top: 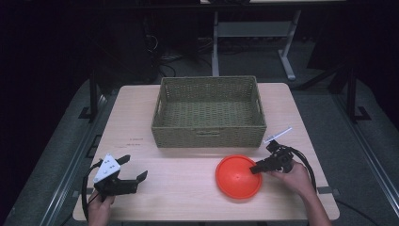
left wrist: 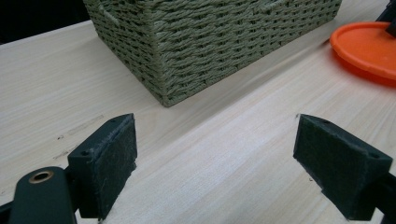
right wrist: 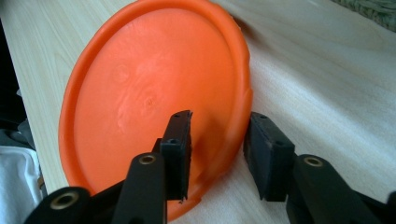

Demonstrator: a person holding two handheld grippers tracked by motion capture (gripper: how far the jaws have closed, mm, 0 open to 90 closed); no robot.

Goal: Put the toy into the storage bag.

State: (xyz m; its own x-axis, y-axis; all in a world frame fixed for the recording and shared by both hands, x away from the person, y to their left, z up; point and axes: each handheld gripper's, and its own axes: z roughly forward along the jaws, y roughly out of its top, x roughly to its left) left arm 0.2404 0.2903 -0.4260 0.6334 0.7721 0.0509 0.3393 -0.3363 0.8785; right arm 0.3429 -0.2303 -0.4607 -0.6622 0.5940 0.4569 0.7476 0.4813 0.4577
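Where right tongs (right wrist: 217,154) straddle orange plate (right wrist: 154,93) rim, pad contact unclear; left tongs (left wrist: 215,168) spread.

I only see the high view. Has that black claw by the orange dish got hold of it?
Observer: Not yet. The right gripper straddles the rim of the orange dish, one jaw inside, one outside, with a gap left.
Operator: And the other claw?
Observer: The left gripper is wide open, nothing between its pads, just bare table.
Operator: What's ahead of it?
Observer: A corner of the woven basket, apart from the jaws.
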